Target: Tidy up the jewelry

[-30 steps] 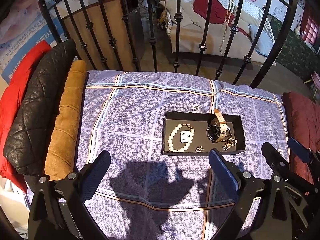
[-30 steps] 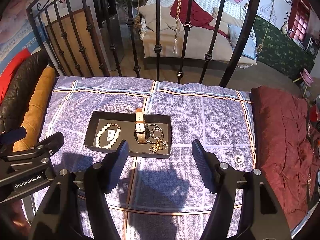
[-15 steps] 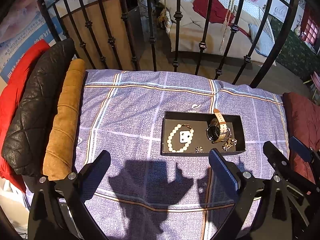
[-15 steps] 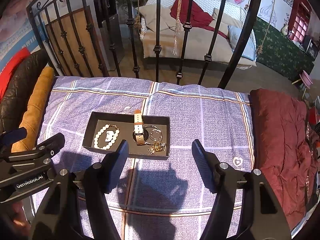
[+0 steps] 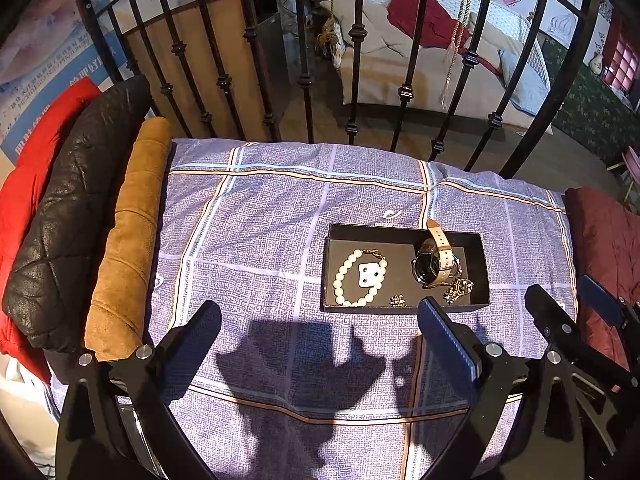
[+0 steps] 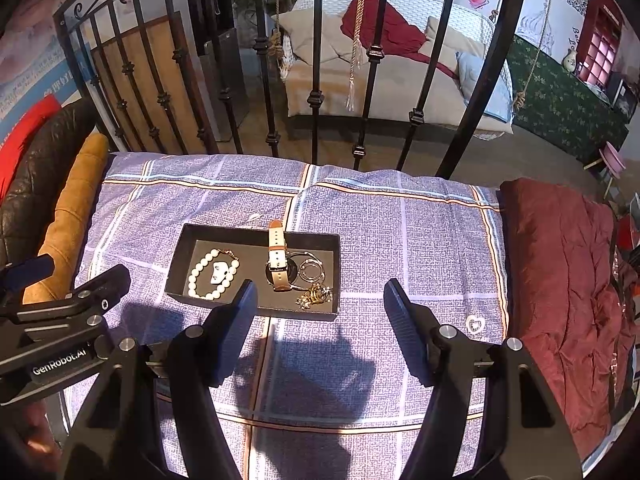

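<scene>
A shallow black tray lies on the purple checked bedspread; it also shows in the right wrist view. In it lie a white bead bracelet, a small white earring card, a watch with a beige strap, silver rings, a gold chain and a small brooch. My left gripper is open and empty, near the tray's front edge. My right gripper is open and empty, over the tray's front right corner.
A black iron bed rail stands behind the bedspread. Tan, black and red cushions line the left side. A maroon quilt lies on the right. The other gripper shows at the left of the right wrist view.
Both views have shifted slightly; the tray sits a little lower and closer in the right wrist view. The jaws stay open and the jewelry has not moved.
</scene>
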`<state>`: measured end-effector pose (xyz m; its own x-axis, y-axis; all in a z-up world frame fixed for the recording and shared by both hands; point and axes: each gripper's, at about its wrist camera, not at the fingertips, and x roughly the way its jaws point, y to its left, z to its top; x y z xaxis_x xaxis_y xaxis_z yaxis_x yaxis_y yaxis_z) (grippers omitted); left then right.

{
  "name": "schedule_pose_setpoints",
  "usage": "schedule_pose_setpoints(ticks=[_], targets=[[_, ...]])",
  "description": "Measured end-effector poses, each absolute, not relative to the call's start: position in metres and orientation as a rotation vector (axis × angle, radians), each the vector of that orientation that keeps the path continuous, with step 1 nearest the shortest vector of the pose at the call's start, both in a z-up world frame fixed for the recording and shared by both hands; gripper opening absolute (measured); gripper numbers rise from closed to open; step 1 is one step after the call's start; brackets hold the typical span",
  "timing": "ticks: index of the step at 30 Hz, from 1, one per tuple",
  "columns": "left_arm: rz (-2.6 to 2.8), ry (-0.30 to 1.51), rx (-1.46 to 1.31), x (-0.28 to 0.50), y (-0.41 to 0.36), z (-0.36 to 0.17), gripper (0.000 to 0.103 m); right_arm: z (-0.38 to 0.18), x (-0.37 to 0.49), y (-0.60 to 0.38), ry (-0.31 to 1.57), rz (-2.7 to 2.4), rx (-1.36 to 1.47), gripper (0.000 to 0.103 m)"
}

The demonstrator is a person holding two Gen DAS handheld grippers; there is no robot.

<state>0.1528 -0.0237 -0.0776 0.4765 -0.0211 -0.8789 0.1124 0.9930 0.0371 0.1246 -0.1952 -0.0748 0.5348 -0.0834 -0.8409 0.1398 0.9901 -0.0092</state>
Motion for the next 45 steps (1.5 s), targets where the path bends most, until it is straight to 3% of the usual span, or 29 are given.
schedule_pose_setpoints(ticks=[36, 40, 45], targets=[[-0.07, 1.051, 0.114, 0.1541, -0.0263, -0.0757, 0.096, -0.075, 0.1269, -0.195, 0.999, -0.124, 0.06, 0.066], [-0.063, 0.991, 0.115, 0.1497, -0.0265, -0.0704, 0.089, -0.075, 0.1274, -0.1956, 0.999, -0.127, 0.061, 0.066], [-0.052, 1.017, 0.127, 0.1538, -0.0269, -0.0718, 0.093, -0.0747, 0.1273, -0.1965, 1.001, -0.13, 0.063, 0.066]])
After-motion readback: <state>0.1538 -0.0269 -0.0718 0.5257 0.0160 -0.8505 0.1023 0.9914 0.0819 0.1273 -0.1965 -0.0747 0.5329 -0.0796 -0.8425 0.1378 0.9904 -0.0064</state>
